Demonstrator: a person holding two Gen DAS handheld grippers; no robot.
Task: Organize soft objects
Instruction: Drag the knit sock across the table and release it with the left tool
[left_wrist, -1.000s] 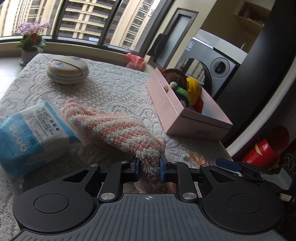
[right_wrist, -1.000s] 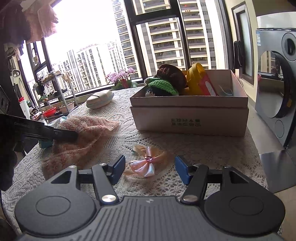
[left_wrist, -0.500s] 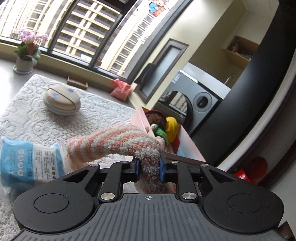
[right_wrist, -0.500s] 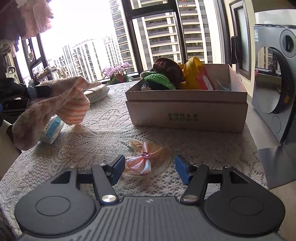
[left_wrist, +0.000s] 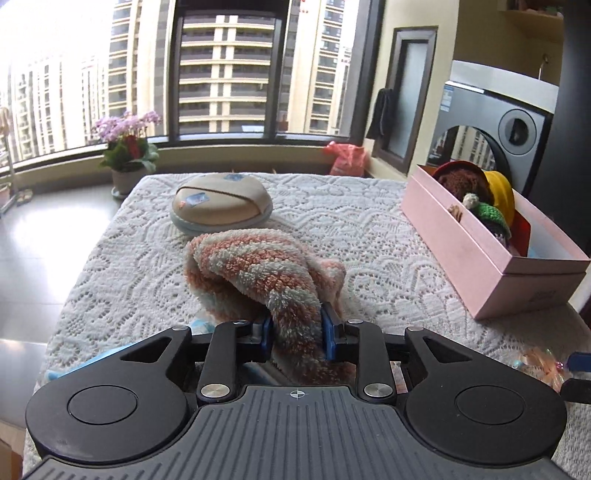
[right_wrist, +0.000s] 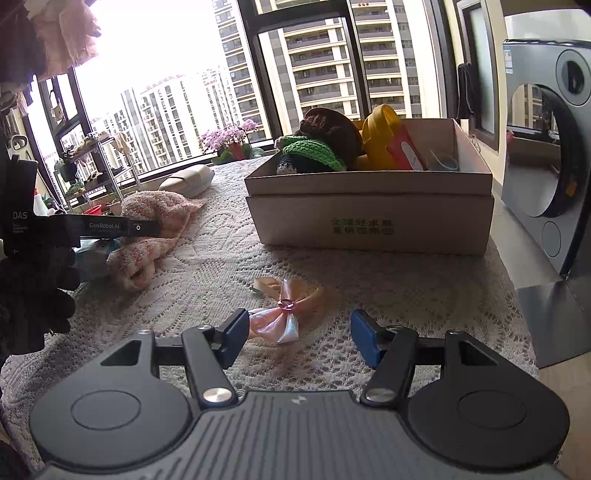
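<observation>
My left gripper (left_wrist: 296, 338) is shut on a fluffy pink-and-white striped towel (left_wrist: 255, 269). The towel's free end is folded over and rests on the lace tablecloth (left_wrist: 332, 229). It also shows in the right wrist view (right_wrist: 155, 221), held by the left gripper (right_wrist: 147, 227). A pink box (left_wrist: 480, 266) with knitted hats and a yellow item stands at the right, also in the right wrist view (right_wrist: 369, 210). My right gripper (right_wrist: 297, 338) is open, just behind a pink satin bow (right_wrist: 284, 314).
A round beige pouch (left_wrist: 219, 203) lies at the far middle of the table. A blue packet (left_wrist: 92, 363) peeks out under my left gripper. A flower pot (left_wrist: 127, 147) stands by the window. A washing machine (left_wrist: 509, 125) is beyond the box.
My left gripper lifted the towel, swung it up and lowered it so the towel folds over itself on the table. The right gripper barely moved.
</observation>
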